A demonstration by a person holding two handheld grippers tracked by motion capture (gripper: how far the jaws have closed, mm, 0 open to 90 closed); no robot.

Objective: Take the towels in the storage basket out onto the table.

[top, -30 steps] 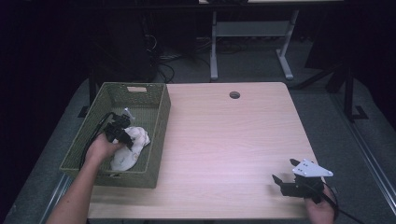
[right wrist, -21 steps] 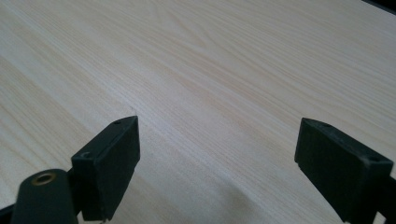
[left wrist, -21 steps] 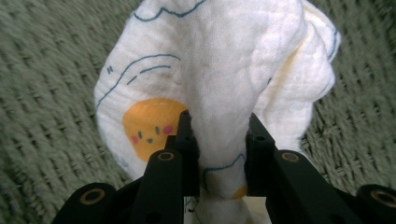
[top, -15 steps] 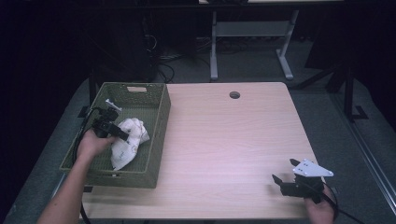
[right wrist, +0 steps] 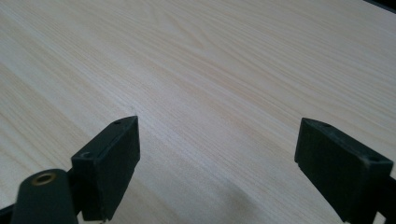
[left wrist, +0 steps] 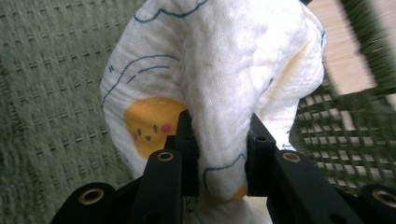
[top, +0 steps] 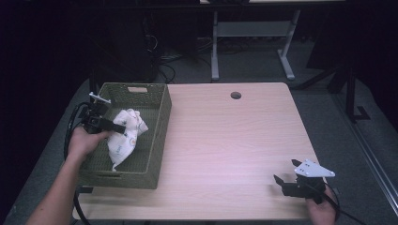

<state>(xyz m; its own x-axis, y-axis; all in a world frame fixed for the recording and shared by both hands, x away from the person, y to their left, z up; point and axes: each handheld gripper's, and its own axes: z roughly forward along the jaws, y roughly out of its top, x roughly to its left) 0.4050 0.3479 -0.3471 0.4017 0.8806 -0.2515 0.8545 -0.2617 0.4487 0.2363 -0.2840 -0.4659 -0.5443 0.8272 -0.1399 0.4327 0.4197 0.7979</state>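
my left gripper (left wrist: 218, 154) is clamped on a bunched fold of the cloth (top: 126, 135) in the basket (top: 157, 140); it looks light, floppy. right gripper (top: 292, 183) gapes, empty.

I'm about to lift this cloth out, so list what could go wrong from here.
1. The left gripper pinches only one fold of the cloth; the fold may slip out as the cloth rises.
2. The cloth's loose tail hangs low inside the basket and could catch on the woven wall or drag the basket along.
3. The right gripper rests open at the far corner of the table, too far to steady the basket.
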